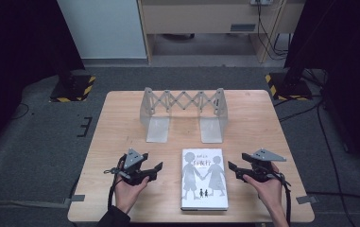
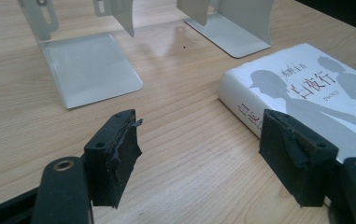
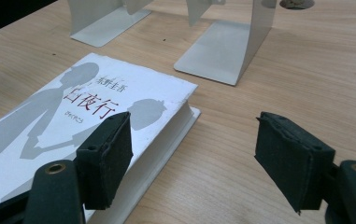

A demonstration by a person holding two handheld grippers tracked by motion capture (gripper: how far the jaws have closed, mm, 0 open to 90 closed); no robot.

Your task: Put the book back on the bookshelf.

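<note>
Book lies flat between both claws, long axis running away from the person; left claw and right claw equally near, both agape, empty.

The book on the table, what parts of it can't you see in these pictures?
- Book, high view: the small print on the cover is too small to read.
- Left gripper view: its near end is hidden behind one of the left gripper's fingers; the right picture edge cuts it off.
- Right gripper view: the right gripper's finger covers part of the cover; the left edge cuts it off.
</note>
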